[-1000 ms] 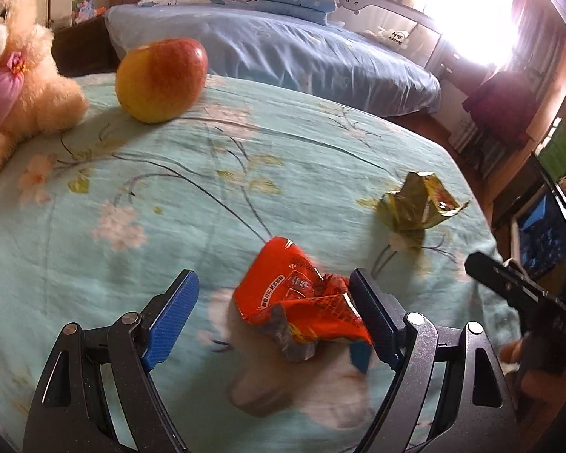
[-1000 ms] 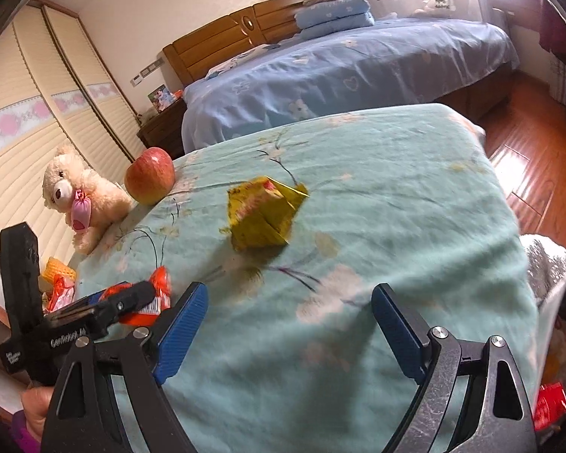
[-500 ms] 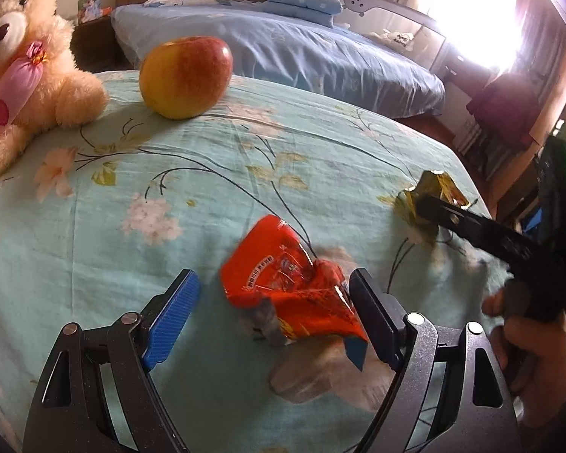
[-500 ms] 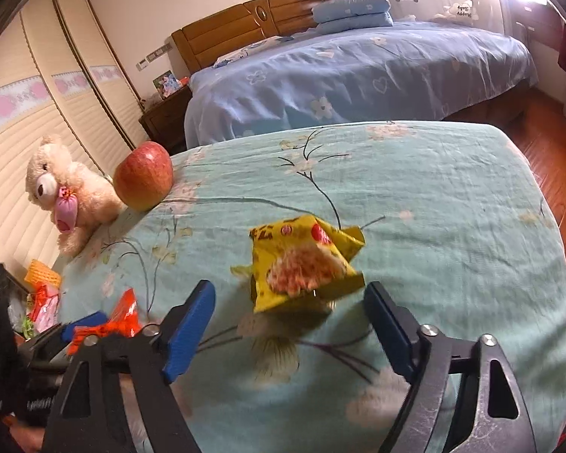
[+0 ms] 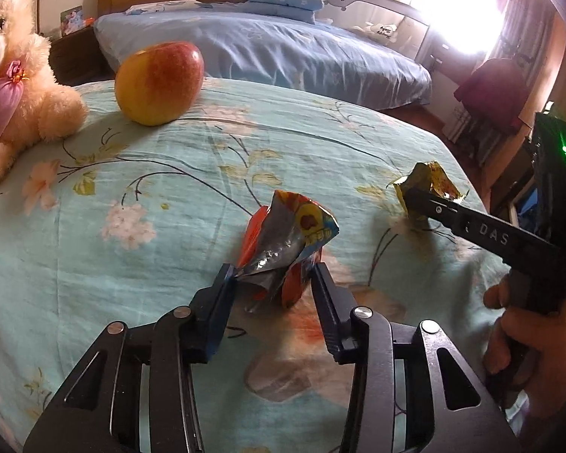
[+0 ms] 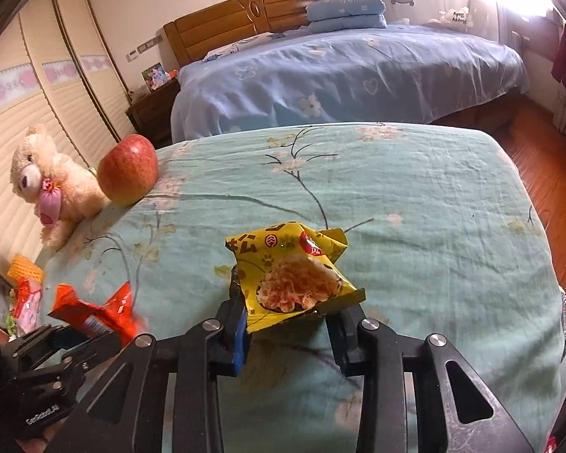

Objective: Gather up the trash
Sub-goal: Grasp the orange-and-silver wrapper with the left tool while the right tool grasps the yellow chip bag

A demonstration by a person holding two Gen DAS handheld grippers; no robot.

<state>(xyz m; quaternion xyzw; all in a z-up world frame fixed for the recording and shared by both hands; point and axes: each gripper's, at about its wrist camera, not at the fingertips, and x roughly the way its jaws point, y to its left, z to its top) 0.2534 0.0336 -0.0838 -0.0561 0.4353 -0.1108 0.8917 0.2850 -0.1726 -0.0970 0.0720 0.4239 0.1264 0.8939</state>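
Teal floral cloth (image 5: 169,173) covered the work surface; blue bed (image 6: 358,71) stood beyond. Plush bear (image 6: 53,181) and apple (image 5: 158,83) sat at far left, touching. Left gripper (image 5: 273,279) had just been closing, jaws clamped on crumpled red wrapper (image 5: 286,241). Right gripper (image 6: 286,313), likewise just closing, pinched yellow wrapper (image 6: 294,268), approx. mid-cloth. Person's hand (image 5: 532,343) seen on right tool.

Crinkled glossy foil wrapper (image 5: 290,241); matt cotton sheet (image 5: 169,196); fluffy plush bear (image 5: 15,87).
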